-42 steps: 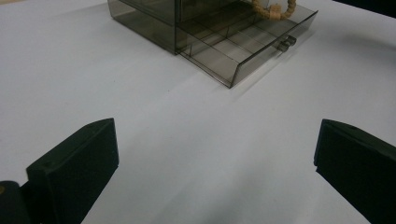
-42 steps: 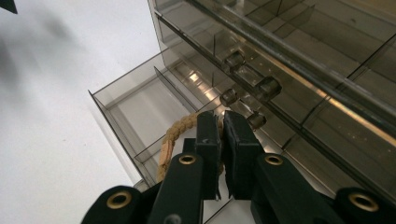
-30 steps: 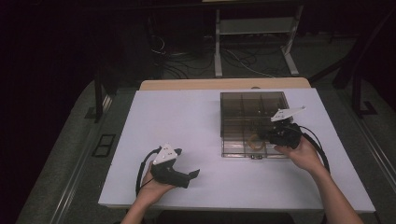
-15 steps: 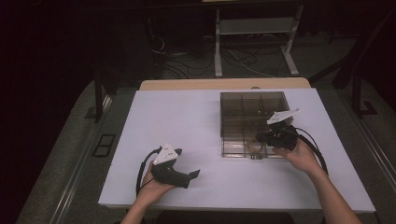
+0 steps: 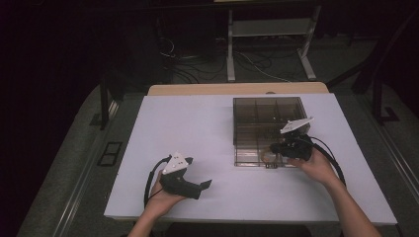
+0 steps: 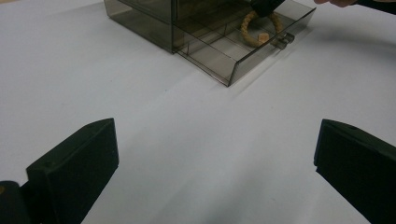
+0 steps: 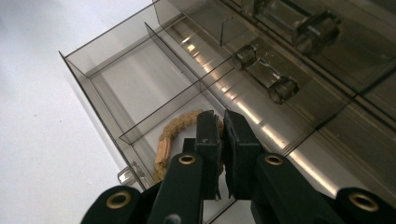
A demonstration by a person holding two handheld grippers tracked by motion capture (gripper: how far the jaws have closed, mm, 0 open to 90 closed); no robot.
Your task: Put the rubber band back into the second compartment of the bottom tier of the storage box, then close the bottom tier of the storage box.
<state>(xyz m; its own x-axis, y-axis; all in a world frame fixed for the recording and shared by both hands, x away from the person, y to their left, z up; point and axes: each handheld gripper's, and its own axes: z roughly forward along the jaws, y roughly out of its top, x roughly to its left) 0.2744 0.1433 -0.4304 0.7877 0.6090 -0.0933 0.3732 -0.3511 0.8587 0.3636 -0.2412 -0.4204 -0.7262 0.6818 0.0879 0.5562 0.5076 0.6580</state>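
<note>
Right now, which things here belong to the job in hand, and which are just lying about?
In the job:
- rope ring, lying in the open drawer of the smoky drawer box
- right gripper, jaws nearly shut over the ring

Standing by:
- left gripper, open, resting on the white table
- metal stand and floor cables behind the table

— What is seen between the black jaws of the left hand-held gripper (image 6: 217,175)?
— Bare white table (image 6: 187,140); the jaws are spread wide. Beyond, a rope ring (image 6: 258,28) is seen in a smoky drawer (image 6: 243,46).
</note>
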